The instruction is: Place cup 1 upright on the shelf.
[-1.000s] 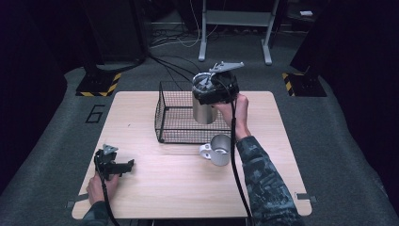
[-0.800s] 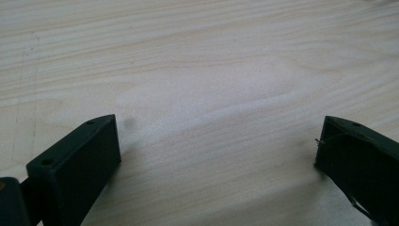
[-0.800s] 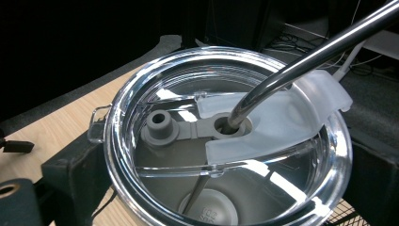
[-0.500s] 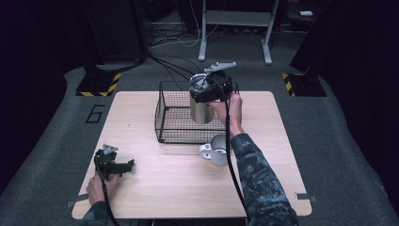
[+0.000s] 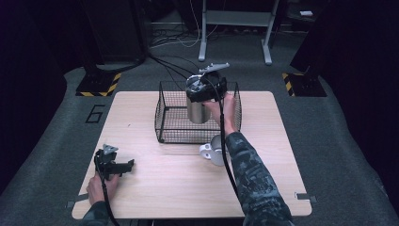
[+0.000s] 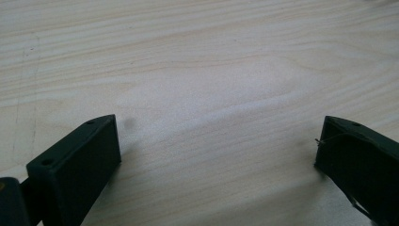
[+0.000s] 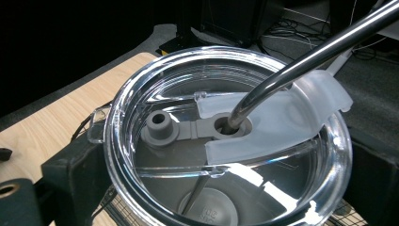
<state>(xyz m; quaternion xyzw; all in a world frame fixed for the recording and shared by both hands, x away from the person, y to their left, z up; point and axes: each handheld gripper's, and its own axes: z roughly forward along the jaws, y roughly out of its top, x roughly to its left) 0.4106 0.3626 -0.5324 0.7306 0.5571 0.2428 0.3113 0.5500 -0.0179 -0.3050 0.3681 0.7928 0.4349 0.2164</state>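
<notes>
My right gripper (image 5: 203,89) is shut on a steel tumbler (image 5: 198,110), holding it upright at the far right part of a black wire basket (image 5: 169,123). I cannot tell whether it touches the basket floor. In the right gripper view the tumbler's clear lid (image 7: 226,141) sits between the black jaws, and a metal straw (image 7: 306,61) passes through the lid. My left gripper (image 5: 126,165) rests open on the table's near left. In its own view the left gripper (image 6: 216,150) has bare wood between its jaws.
A white mug (image 5: 214,150) lies on its side on the wooden table (image 5: 282,141), just in front of the basket's near right corner and under my right forearm. Dark floor, cables and a stand's legs lie beyond the far edge.
My right gripper has carried the tumbler a little to the left over the basket. The left gripper has not moved.
</notes>
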